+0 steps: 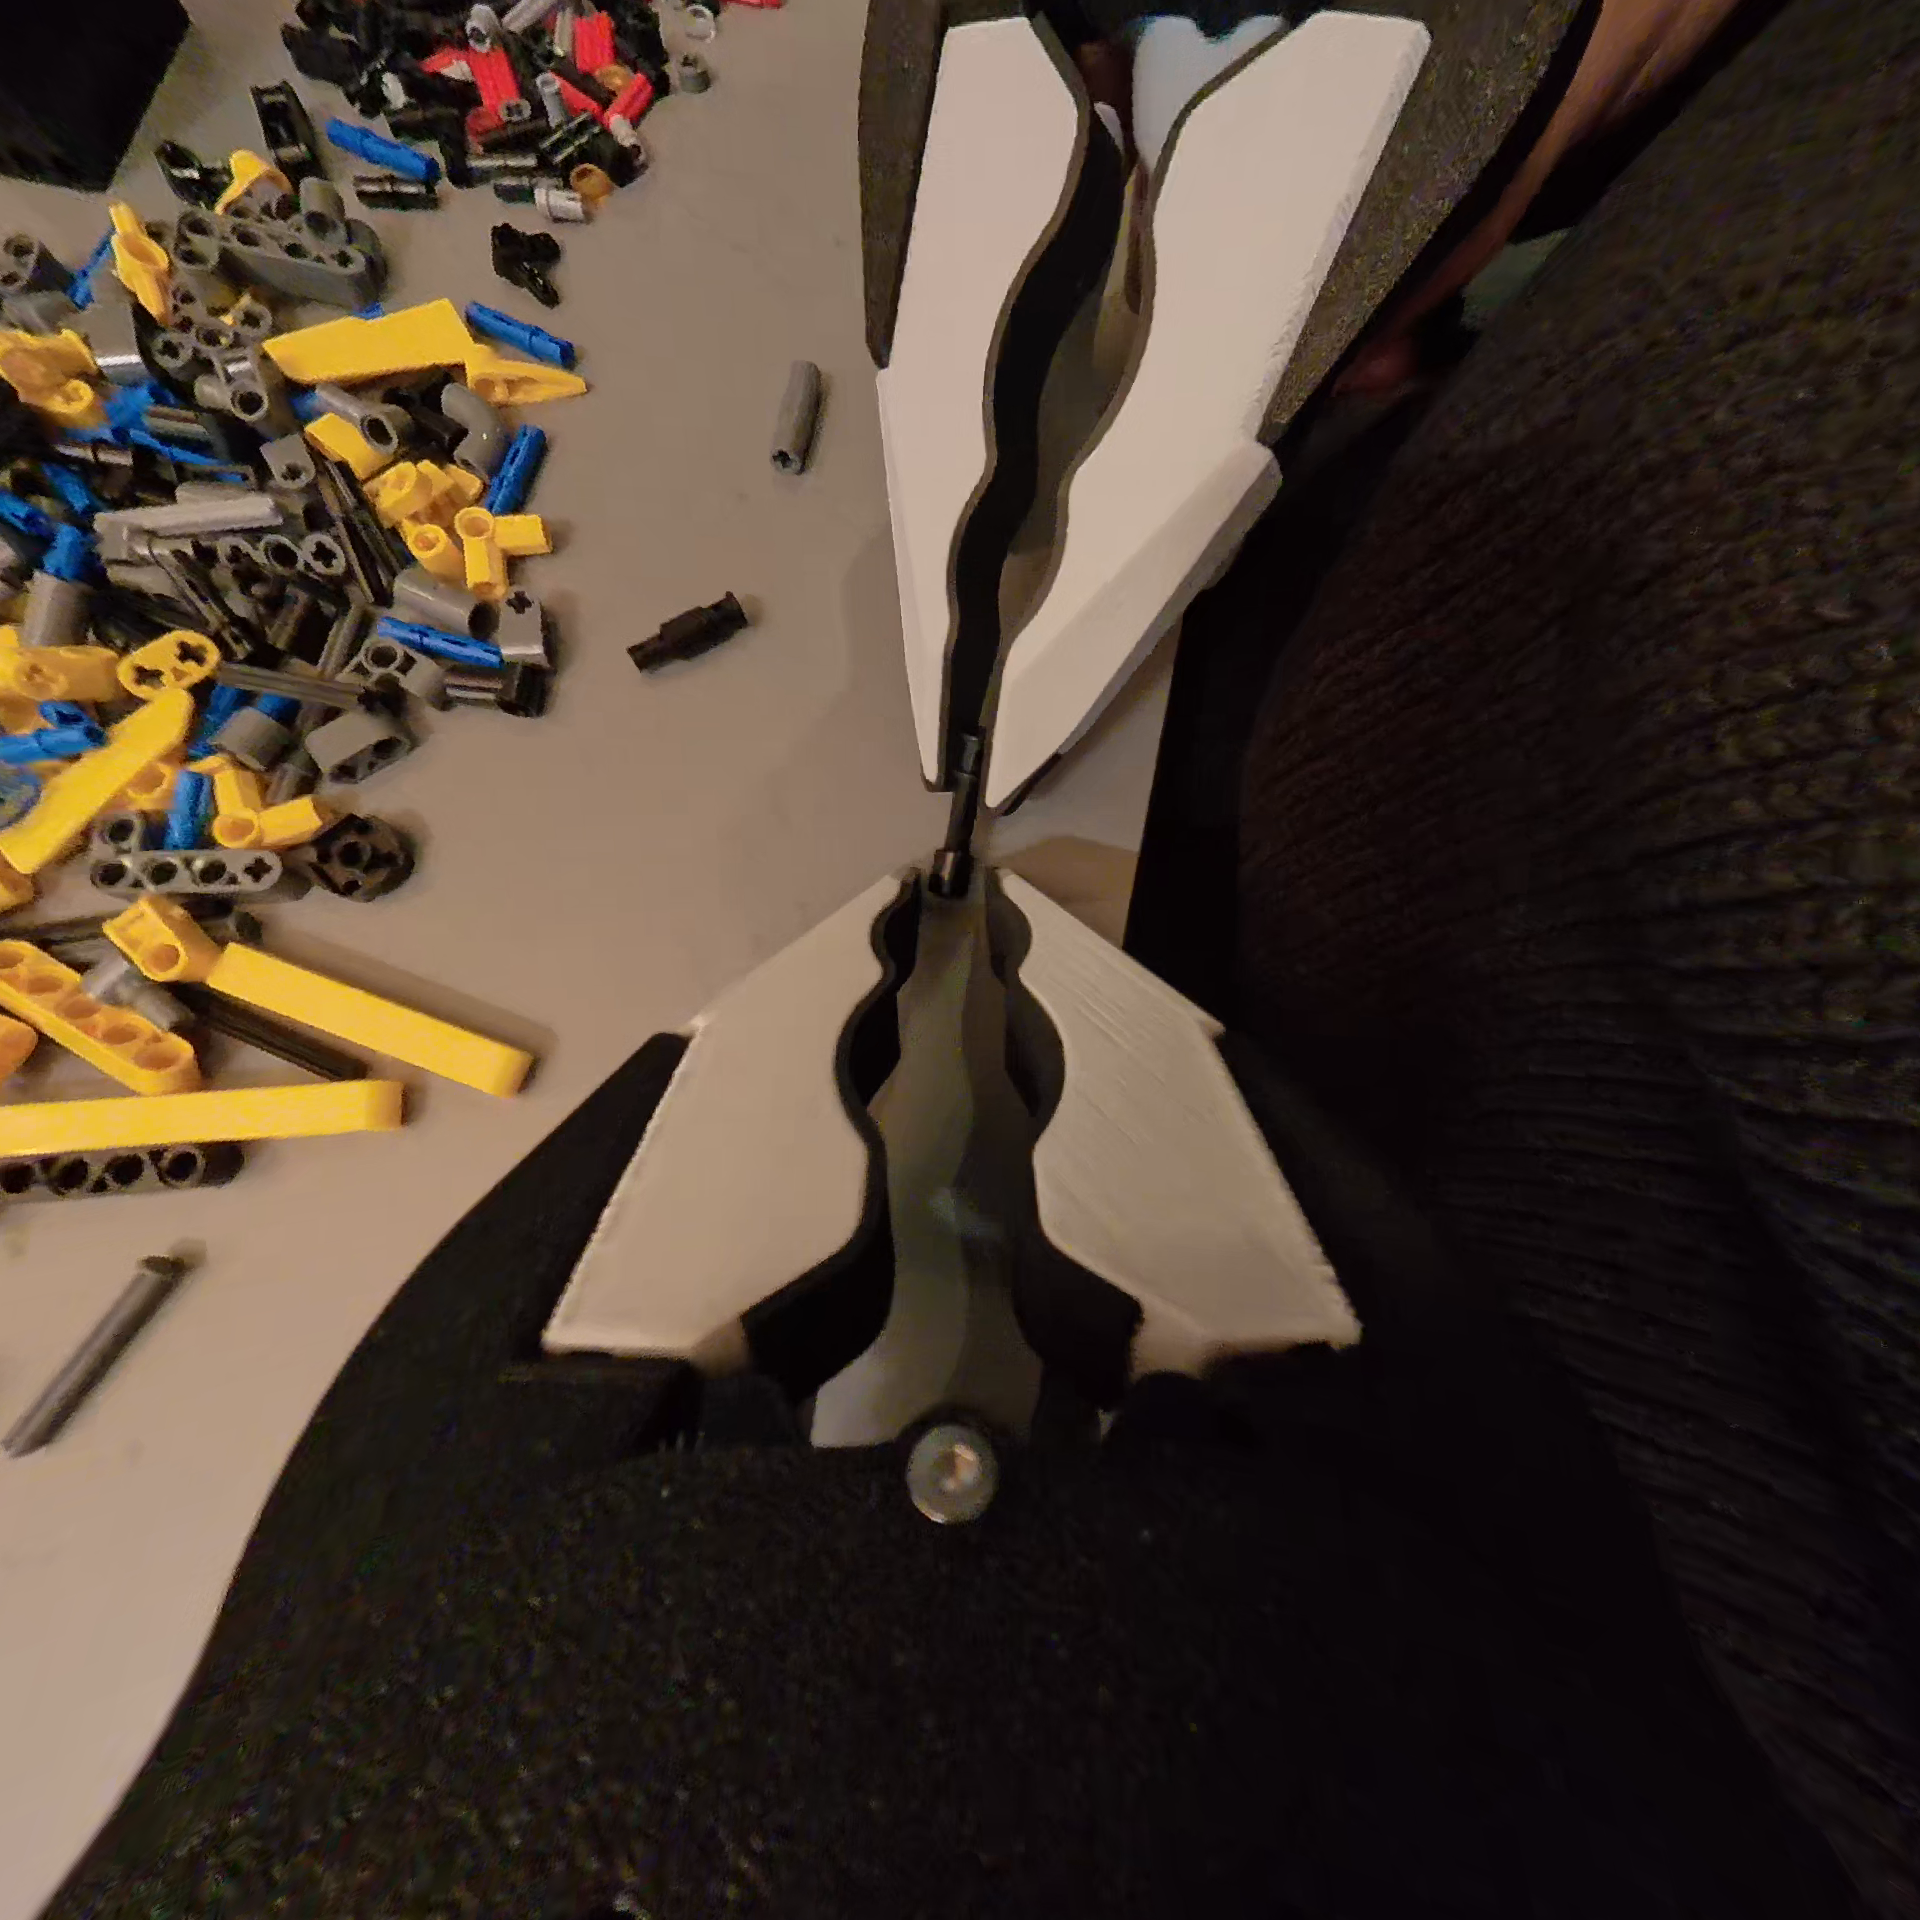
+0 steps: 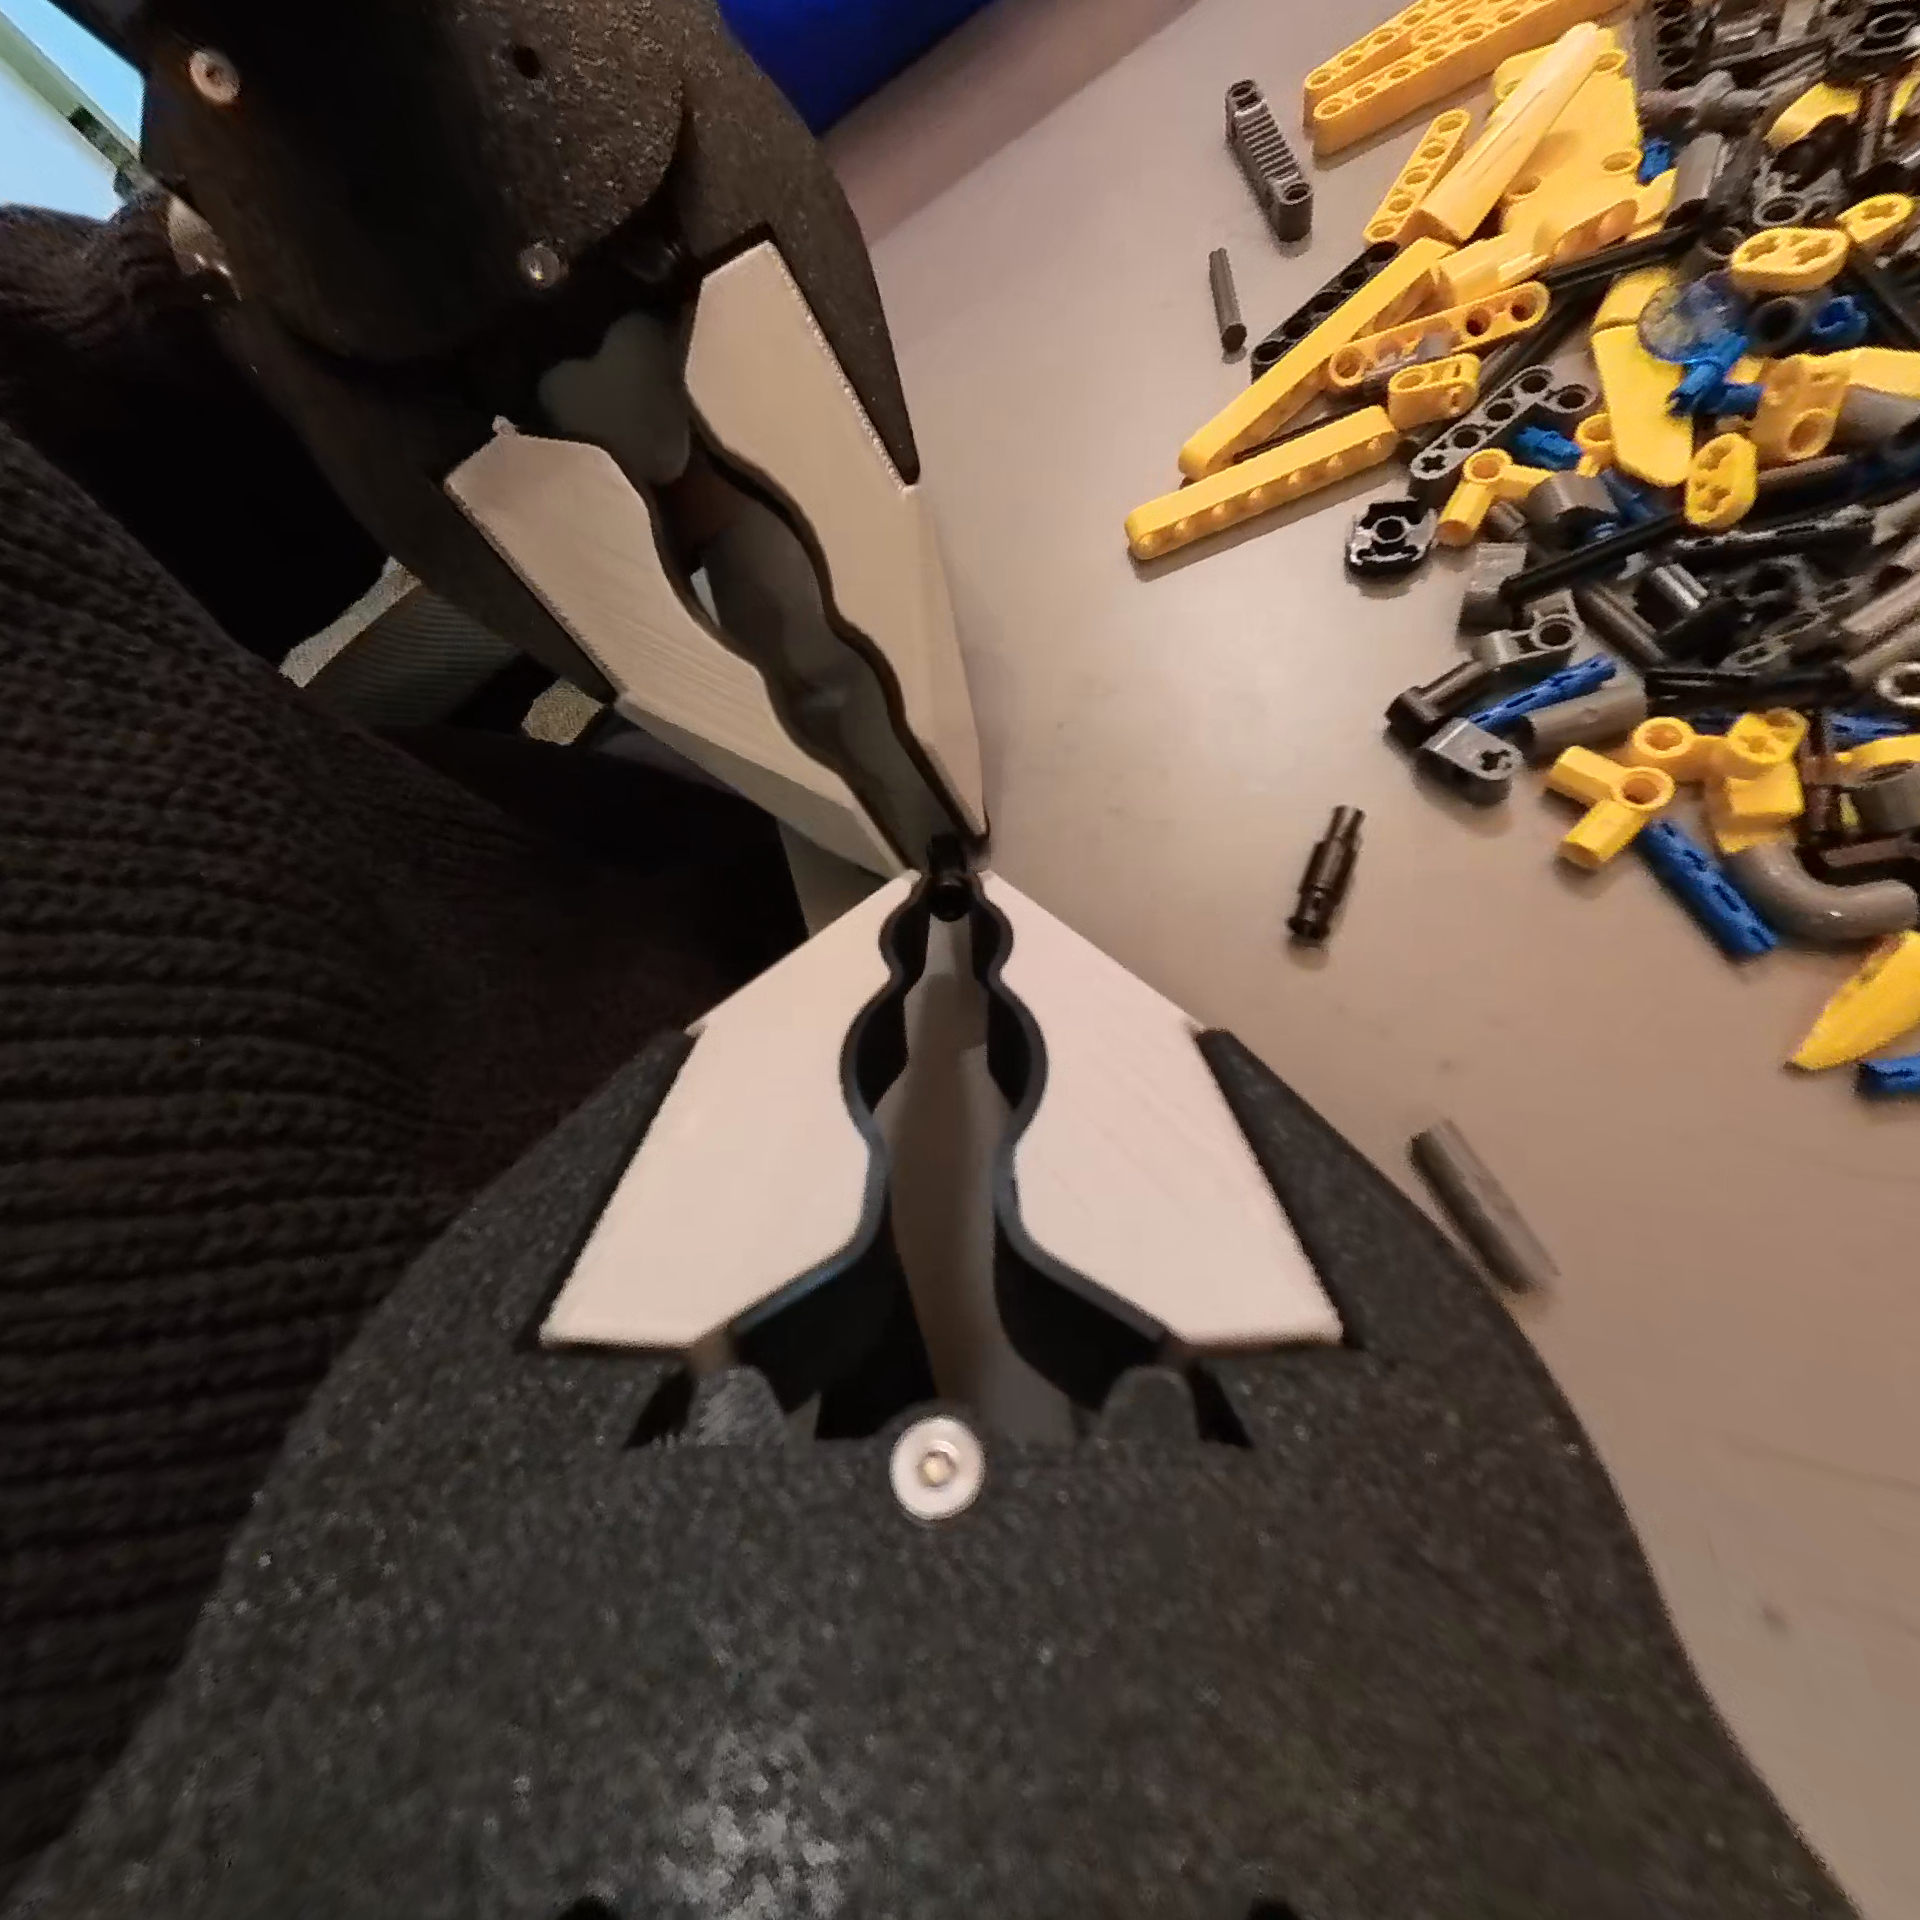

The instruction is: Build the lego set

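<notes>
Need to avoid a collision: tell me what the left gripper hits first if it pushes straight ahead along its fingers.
The left gripper, shut on a small black pin, would meet the right gripper first; its tips grip the same pin head-on, right in front.

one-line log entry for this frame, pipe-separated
left gripper: shut on black pin | right gripper: shut on same pin, tip to tip | near: loose black pin, brick pile, grey table
</notes>
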Action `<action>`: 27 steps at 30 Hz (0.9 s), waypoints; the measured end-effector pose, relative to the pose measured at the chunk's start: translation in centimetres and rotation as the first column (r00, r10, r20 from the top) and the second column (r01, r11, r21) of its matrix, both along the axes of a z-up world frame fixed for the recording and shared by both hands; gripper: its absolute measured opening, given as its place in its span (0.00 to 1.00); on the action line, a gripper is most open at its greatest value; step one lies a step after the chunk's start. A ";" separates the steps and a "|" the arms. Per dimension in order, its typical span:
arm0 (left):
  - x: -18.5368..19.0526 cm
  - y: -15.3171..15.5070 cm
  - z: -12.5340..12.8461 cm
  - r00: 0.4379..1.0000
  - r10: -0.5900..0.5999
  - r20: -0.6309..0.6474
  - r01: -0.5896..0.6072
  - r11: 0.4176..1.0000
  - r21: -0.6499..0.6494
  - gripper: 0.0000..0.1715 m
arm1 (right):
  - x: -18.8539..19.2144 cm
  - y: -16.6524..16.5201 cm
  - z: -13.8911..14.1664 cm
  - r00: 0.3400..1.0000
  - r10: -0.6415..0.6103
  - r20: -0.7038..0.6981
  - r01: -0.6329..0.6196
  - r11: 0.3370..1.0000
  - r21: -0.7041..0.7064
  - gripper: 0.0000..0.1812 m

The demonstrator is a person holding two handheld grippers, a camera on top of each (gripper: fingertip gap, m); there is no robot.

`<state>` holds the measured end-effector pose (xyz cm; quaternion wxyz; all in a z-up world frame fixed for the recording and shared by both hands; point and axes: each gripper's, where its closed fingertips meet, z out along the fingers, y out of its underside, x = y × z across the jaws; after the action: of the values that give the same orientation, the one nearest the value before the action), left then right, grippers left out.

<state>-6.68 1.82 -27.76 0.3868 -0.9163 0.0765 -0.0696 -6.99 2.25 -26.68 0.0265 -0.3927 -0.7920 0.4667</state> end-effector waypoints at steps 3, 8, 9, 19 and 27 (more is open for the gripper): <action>0.1 -0.5 0.1 0.999 0.017 0.032 -0.017 1.000 0.007 0.11 | 0.0 -0.3 0.3 1.000 0.008 -0.007 -0.008 1.000 0.015 0.03; -0.2 -1.2 0.0 0.998 0.056 -0.009 -0.056 0.998 0.024 0.11 | -0.1 -1.0 0.2 1.000 0.024 -0.003 -0.024 0.998 0.056 0.03; -0.2 -1.4 0.1 0.998 0.059 -0.005 -0.059 0.998 0.030 0.11 | -0.1 -1.1 0.2 1.000 0.025 0.000 -0.024 0.998 0.064 0.03; 0.0 -1.4 0.5 0.991 0.117 0.063 -0.123 0.986 0.115 0.11 | -0.5 -0.8 0.2 0.999 0.039 -0.008 -0.036 0.971 0.235 0.03; 0.1 -0.7 1.1 0.971 0.158 0.179 -0.186 0.971 0.154 0.11 | -0.6 -0.1 0.8 0.997 0.074 0.000 -0.070 0.942 0.328 0.03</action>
<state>-6.55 1.11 -26.68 0.4728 -0.8744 -0.0300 -0.1047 -7.55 2.14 -25.83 0.0792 -0.3506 -0.8722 0.3318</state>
